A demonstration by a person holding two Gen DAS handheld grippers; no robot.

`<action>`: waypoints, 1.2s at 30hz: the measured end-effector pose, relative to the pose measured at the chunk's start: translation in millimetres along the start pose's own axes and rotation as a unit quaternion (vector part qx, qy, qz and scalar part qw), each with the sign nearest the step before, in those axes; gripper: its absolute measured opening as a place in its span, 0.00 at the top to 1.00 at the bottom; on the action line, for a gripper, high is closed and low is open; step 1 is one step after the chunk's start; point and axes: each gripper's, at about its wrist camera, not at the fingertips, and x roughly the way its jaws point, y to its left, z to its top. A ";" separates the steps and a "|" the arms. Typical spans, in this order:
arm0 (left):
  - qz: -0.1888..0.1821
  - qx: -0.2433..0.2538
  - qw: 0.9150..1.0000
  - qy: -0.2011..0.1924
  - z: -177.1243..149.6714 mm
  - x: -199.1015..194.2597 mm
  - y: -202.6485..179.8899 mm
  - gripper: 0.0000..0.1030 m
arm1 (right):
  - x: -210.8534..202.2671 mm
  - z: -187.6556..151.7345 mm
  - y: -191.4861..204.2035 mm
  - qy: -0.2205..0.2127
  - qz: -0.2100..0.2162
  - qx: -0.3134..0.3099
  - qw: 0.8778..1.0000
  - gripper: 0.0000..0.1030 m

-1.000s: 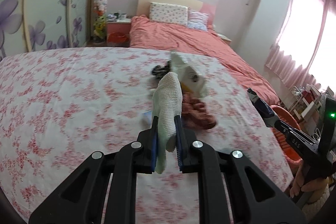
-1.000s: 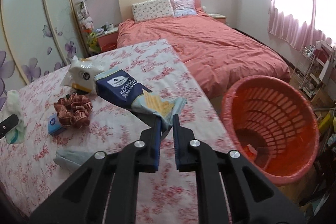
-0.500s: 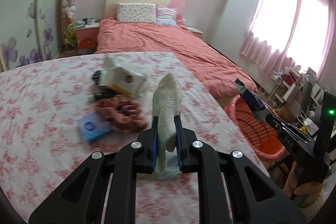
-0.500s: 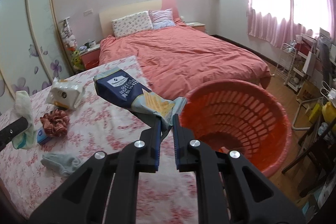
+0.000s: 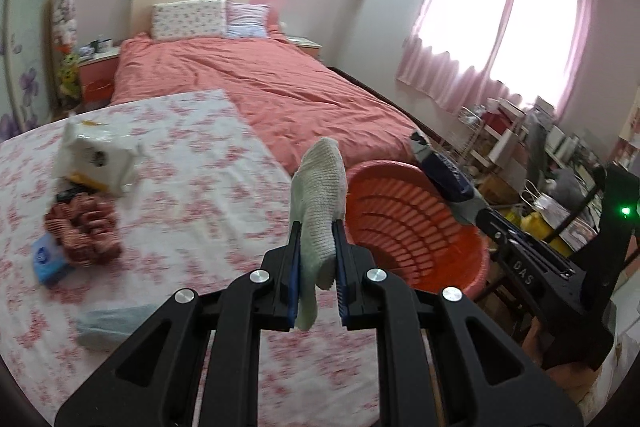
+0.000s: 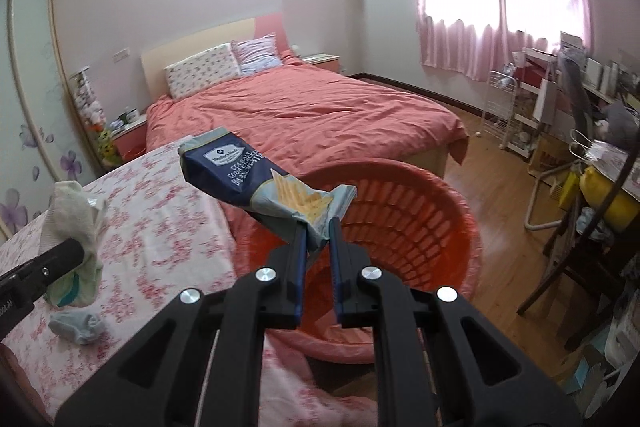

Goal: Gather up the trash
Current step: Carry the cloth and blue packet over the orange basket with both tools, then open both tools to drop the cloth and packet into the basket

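Knitted cream cloth, a sock (image 5: 320,203) by the look of it, is pinched between the blue pads of my left hand-held gripper (image 5: 316,247), standing up at the centre of the left wrist frame with its tail drooping below the jaws; I hold it by the middle so neither end drags on the floral bedspread (image 5: 192,187) under it. Just right of the sock, lower in the frame, sits the orange basket (image 5: 420,227), its ribbed mouth tilted toward me, which I judge is where both pieces belong. My right hand-held gripper (image 6: 318,239) is pressed together on the crumpled bottom corner of the navy crisp bag (image 6: 256,183); the bag sticks up and left from the jaws at the centre of the right wrist frame, already over the basket's near rim, so letting go should drop it inside rather than on the wooden floor (image 6: 492,179) at centre right.

Further out, at the left of the left wrist frame, a white packet (image 5: 96,159), a red scrunchie (image 5: 84,231) and a small blue pack (image 5: 48,259) lie close together on the bedspread; a pale blue crumpled cloth (image 5: 116,323) lies at lower left, blurred. These look like pieces yet to sort. Beyond, in the upper middle, is the coral bed (image 5: 248,83) with its pillows.
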 end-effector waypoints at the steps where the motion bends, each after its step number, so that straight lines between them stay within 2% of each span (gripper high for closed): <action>1: -0.005 0.003 1.000 0.002 0.3 3.9 -5.3 0.86 | 1.7 -0.1 -4.7 0.000 -0.003 0.003 1.000 0.89; 17: -0.046 0.037 0.997 0.042 -0.1 61.2 -65.6 0.86 | 30.6 -4.4 -65.0 0.014 -0.041 0.061 0.997 0.89; 36: -0.065 0.053 0.993 0.080 -4.3 107.3 -98.9 0.86 | 66.5 -2.1 -93.9 0.028 -0.031 0.094 0.995 0.89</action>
